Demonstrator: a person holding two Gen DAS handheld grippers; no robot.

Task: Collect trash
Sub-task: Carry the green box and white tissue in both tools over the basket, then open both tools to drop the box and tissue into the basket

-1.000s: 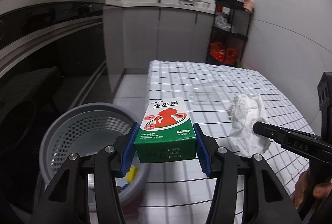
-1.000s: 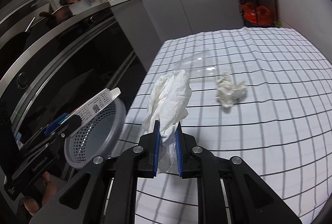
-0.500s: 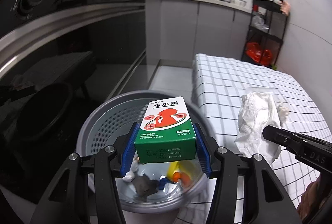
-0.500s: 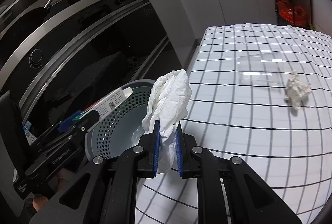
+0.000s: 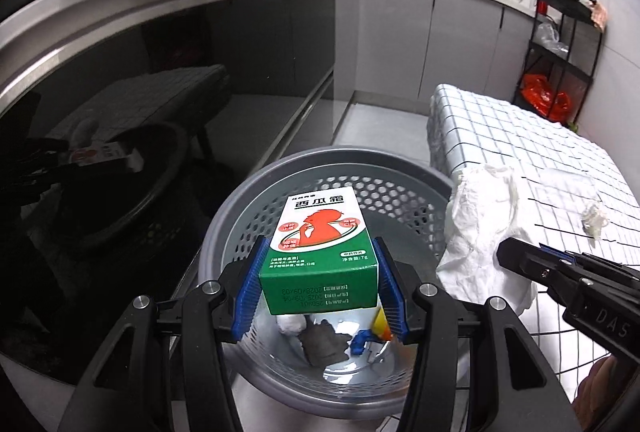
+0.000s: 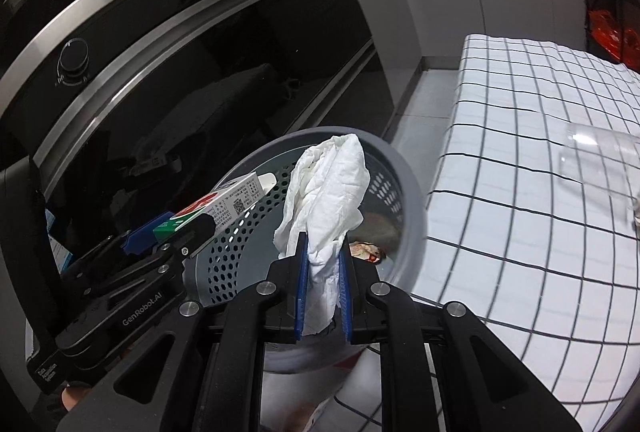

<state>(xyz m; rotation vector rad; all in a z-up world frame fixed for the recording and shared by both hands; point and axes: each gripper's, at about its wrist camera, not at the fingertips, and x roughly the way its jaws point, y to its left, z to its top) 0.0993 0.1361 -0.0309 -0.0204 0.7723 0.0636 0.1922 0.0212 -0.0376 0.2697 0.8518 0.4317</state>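
Right now both grippers hang over the grey perforated waste basket (image 5: 256,200), which stands on the floor just beside the edge of the table with the black-and-white checked cloth (image 5: 520,136). Held above the basket's open mouth, the left gripper (image 5: 319,282) has its blue-padded jaws about half open and pressed against the two sides of a green-and-white medicine box (image 5: 320,252) with a red figure printed on its top — the box sits level between the pads. Beside it, toward the table side of the basket, the right gripper (image 6: 323,272) has its jaws closed nearly all the way on a crumpled white tissue (image 6: 328,188), whose loose upper part stands above the pads and over the basket's rim. Inside the basket, on its bottom, lie earlier scraps: a dark grey wad (image 5: 324,342), a small white ball of paper (image 5: 292,324), a blue piece (image 5: 362,338) and something yellow-orange (image 5: 382,324), partly hidden by the left gripper's pad. Away from the basket, on the cloth, a clear plastic piece (image 5: 568,184) and a small crumpled paper scrap (image 5: 596,222) lie near each other — well apart from both grippers. Behind the basket runs a dark glossy oven front (image 5: 140,80).
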